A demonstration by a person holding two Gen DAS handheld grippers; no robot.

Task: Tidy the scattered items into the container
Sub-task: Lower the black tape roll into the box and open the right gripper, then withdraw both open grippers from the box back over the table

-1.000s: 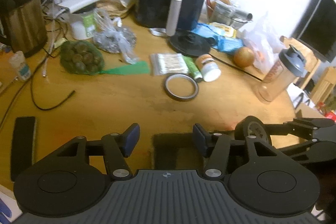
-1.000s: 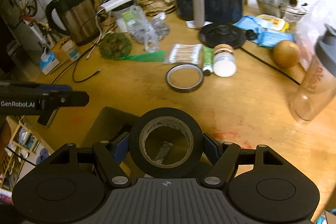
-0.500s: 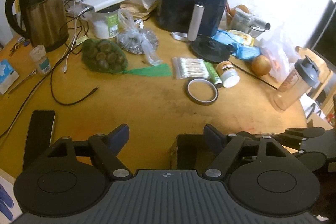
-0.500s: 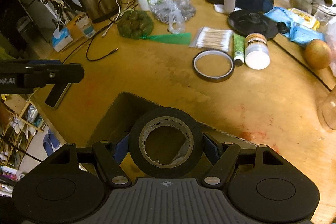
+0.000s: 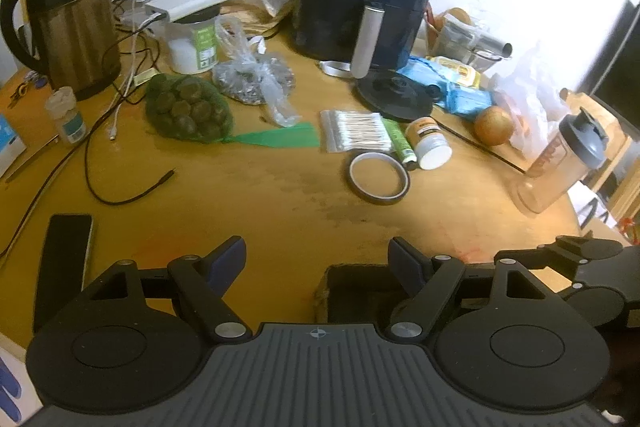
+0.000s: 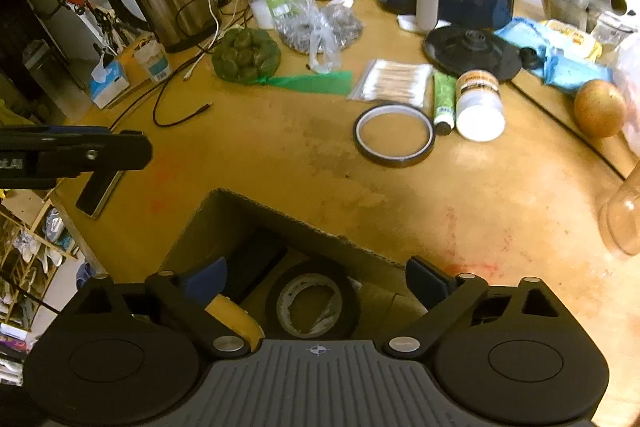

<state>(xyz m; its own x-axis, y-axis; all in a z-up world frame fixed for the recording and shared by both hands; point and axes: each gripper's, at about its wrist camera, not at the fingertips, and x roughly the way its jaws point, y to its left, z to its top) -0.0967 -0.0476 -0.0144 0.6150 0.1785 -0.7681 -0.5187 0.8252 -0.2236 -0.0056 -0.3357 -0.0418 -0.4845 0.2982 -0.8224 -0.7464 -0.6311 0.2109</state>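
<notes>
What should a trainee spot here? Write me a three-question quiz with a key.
1. True or false: the black roll lies inside the box.
2. Which thing lies nearest the tape ring? A. the green tube B. the kettle C. the phone
3. How many tapes lie on the table, outside the box?

Key: 1. True. 2. A. 3. One, the tape ring.
</notes>
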